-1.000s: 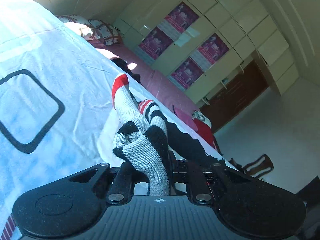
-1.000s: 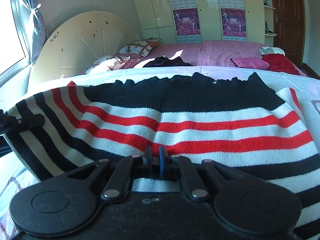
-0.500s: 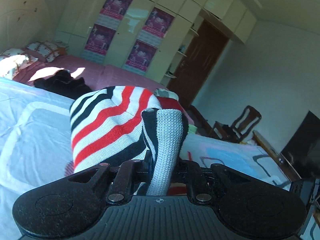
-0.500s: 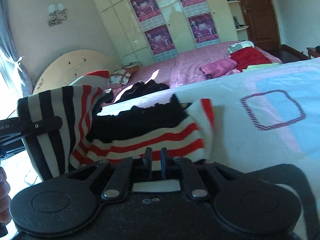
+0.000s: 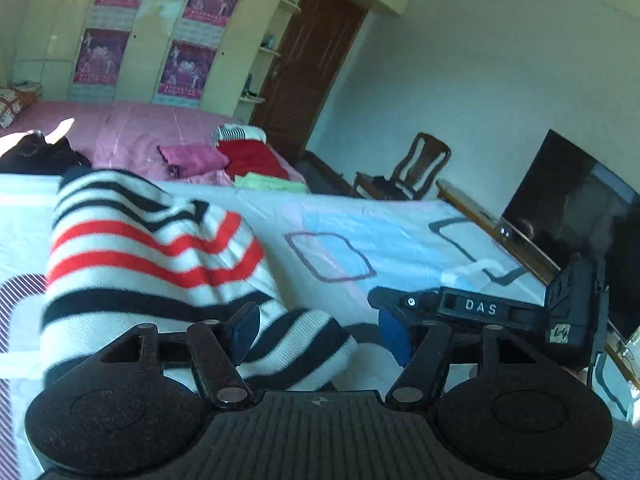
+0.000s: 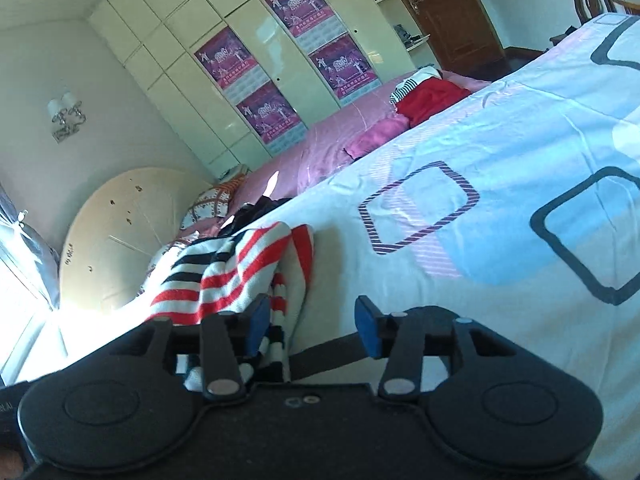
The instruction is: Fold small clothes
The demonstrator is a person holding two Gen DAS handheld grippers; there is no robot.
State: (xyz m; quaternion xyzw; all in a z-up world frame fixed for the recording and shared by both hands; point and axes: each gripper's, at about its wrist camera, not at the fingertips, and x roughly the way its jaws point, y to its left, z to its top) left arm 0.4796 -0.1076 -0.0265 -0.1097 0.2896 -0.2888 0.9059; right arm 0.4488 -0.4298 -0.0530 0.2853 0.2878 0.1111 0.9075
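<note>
Lying bunched on the bed's patterned sheet [image 5: 340, 220], the striped knit sweater [image 5: 152, 256] sits at the left — red, black and white bands rumpled over each other. The left hand-held gripper [image 5: 320, 330] has its jaws spread apart, the sweater's hem lying loose between them. Further right, the right hand-held gripper [image 6: 310, 326] — likewise wide apart — hovers just beside the sweater's edge.

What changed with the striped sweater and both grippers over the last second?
Both let go: the left gripper and right gripper, each clamped on the striped sweater a second ago, now stand open. The sweater lies folded over on the patterned sheet. The clothes on the pink bed stayed put.
</note>
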